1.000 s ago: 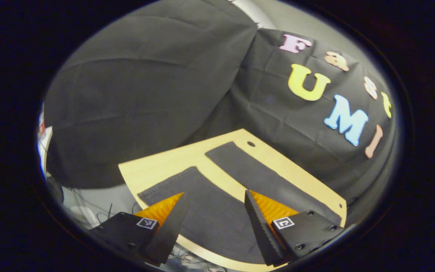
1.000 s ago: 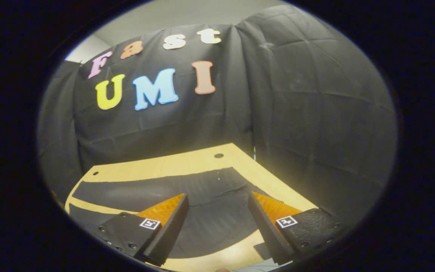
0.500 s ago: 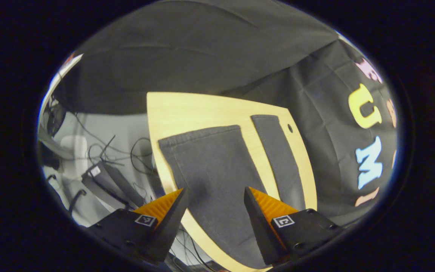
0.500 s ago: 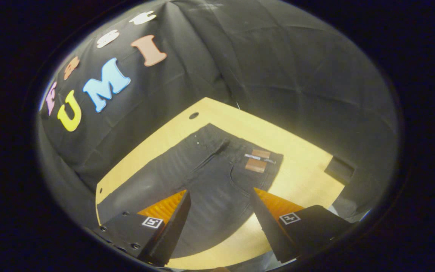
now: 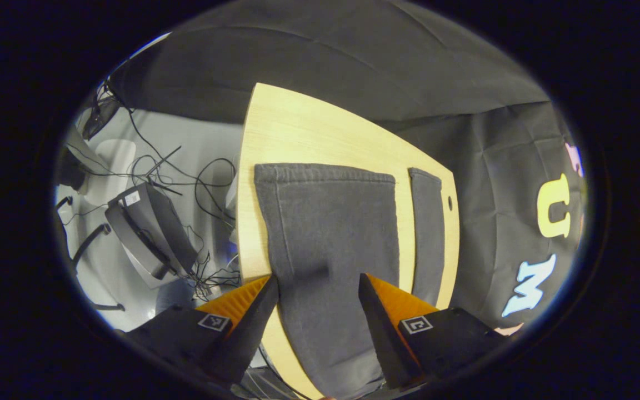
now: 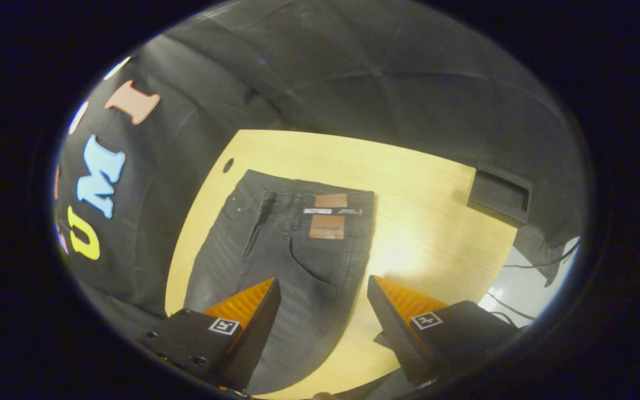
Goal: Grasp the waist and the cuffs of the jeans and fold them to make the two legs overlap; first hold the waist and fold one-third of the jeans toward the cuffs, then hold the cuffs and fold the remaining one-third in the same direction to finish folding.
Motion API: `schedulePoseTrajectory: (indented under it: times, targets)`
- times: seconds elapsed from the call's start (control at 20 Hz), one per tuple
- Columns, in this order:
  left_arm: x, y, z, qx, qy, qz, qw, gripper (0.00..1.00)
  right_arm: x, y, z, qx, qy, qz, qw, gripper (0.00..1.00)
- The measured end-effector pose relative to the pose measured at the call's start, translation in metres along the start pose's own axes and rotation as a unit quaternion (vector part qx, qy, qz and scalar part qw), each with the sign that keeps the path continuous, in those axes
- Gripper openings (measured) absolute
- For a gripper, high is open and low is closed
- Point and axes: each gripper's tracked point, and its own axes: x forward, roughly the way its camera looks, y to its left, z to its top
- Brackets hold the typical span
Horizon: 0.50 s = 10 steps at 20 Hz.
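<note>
Across wooden table (image 6: 420, 183), black jeans (image 6: 286, 244) are lying flat lengthwise: waist end being faced by right gripper (image 6: 323, 311), cuff (image 5: 325, 172) end by left gripper (image 5: 314, 305); both grippers gaping, nothing held.

The right gripper (image 6: 323, 311) hangs above the wooden table (image 6: 425, 222) with its two fingers spread wide apart and nothing between them. Below it the dark jeans (image 6: 275, 250) lie flat on the table, the waist (image 6: 309, 191) at the far end with a brown patch (image 6: 328, 219) on it. A small black box (image 6: 499, 193) sits at the table's far right corner, well apart from the jeans.
</note>
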Motion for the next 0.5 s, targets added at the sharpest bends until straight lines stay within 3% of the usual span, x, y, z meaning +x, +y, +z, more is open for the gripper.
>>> schedulePoseTrajectory:
  times: [0.15,0.2,0.25,0.4,0.45,0.5]
  targets:
    - [0.009,-0.009,0.001,0.001,0.003,0.002,1.0,0.96,0.015,-0.016,-0.003,0.016,0.017,-0.026,0.999,0.95]
    - [0.011,-0.012,0.001,0.001,0.005,0.0,1.0,0.96,0.018,-0.014,-0.005,0.018,0.027,-0.023,0.999,1.0]
    - [0.012,-0.014,0.001,0.0,0.005,-0.001,1.0,0.96,0.02,-0.009,-0.003,0.022,0.026,-0.02,0.999,0.96]
    - [0.015,-0.022,0.002,-0.013,0.01,-0.01,1.0,1.0,0.028,0.009,-0.005,0.027,0.041,-0.005,0.999,0.95]
    - [0.016,-0.022,0.004,-0.018,0.01,-0.013,1.0,0.9,0.032,0.015,-0.01,0.032,0.055,-0.001,0.998,0.94]
    - [0.017,-0.022,0.007,-0.022,0.012,-0.015,1.0,0.96,0.036,0.016,-0.009,0.032,0.059,-0.008,0.998,0.92]
